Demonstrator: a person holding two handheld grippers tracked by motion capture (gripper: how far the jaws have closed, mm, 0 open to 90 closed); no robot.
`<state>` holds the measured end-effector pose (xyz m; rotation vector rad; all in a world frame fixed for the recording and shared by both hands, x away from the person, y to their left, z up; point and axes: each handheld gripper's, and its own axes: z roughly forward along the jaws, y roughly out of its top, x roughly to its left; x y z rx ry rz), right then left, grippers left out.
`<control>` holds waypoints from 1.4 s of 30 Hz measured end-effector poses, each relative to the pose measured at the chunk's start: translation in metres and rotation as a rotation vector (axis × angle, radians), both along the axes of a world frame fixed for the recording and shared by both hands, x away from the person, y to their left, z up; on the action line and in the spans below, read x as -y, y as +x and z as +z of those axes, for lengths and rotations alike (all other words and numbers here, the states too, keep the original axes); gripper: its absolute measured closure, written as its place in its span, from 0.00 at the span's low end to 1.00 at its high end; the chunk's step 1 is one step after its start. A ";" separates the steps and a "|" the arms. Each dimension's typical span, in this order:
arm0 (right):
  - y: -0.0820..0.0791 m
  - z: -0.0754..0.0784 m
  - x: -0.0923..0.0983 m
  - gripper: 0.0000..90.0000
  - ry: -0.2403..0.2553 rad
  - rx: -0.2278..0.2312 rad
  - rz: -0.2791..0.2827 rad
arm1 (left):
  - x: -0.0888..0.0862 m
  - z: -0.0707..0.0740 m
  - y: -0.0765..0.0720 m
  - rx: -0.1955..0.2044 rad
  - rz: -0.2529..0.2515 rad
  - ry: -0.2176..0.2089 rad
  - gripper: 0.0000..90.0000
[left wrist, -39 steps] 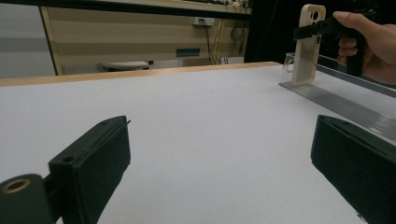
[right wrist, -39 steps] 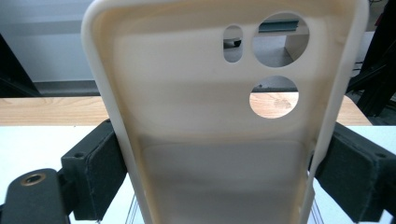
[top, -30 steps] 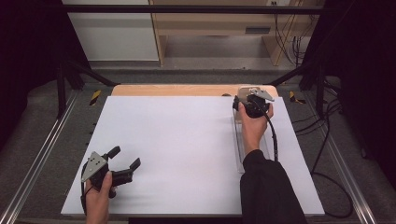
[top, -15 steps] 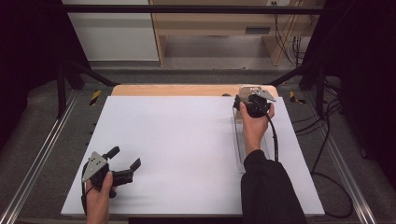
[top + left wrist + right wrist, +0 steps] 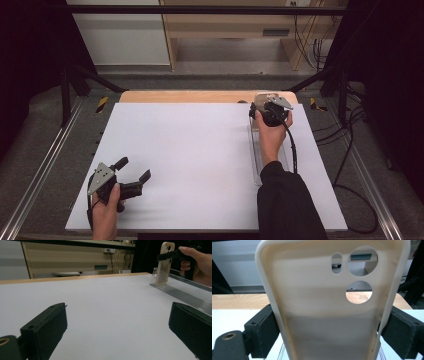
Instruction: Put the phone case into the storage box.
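I had the right gripper (image 5: pixel 265 102) clamped across the cream phone case (image 5: pixel 332 302), one pad on each long edge, so the case stood upright with its camera holes uppermost. It was at the far end of the clear slotted rack (image 5: pixel 256 150) on the right of the white table (image 5: pixel 190 165), its lower end apparently in the rack's groove; gripping by the edges kept it square to that slot. My left gripper (image 5: pixel 134 172) rested near the front left corner, jaws wide and empty, clear of the work.
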<state>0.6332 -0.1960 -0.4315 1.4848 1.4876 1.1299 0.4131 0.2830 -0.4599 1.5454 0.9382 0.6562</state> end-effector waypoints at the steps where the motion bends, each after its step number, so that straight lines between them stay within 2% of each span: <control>1: 0.000 0.000 0.000 0.12 -0.002 -0.002 0.001 | 0.000 0.000 0.000 0.000 0.000 0.001 0.02; 9: 0.001 -0.001 -0.001 0.12 -0.008 -0.004 0.003 | 0.001 -0.001 0.001 -0.005 -0.005 -0.009 0.02; 14: 0.001 -0.001 0.000 0.12 -0.001 -0.004 0.006 | 0.002 -0.001 0.000 -0.003 -0.007 0.003 0.02; 42: 0.002 -0.001 -0.001 0.11 0.001 -0.016 0.012 | 0.003 -0.001 0.000 -0.007 -0.016 0.000 0.02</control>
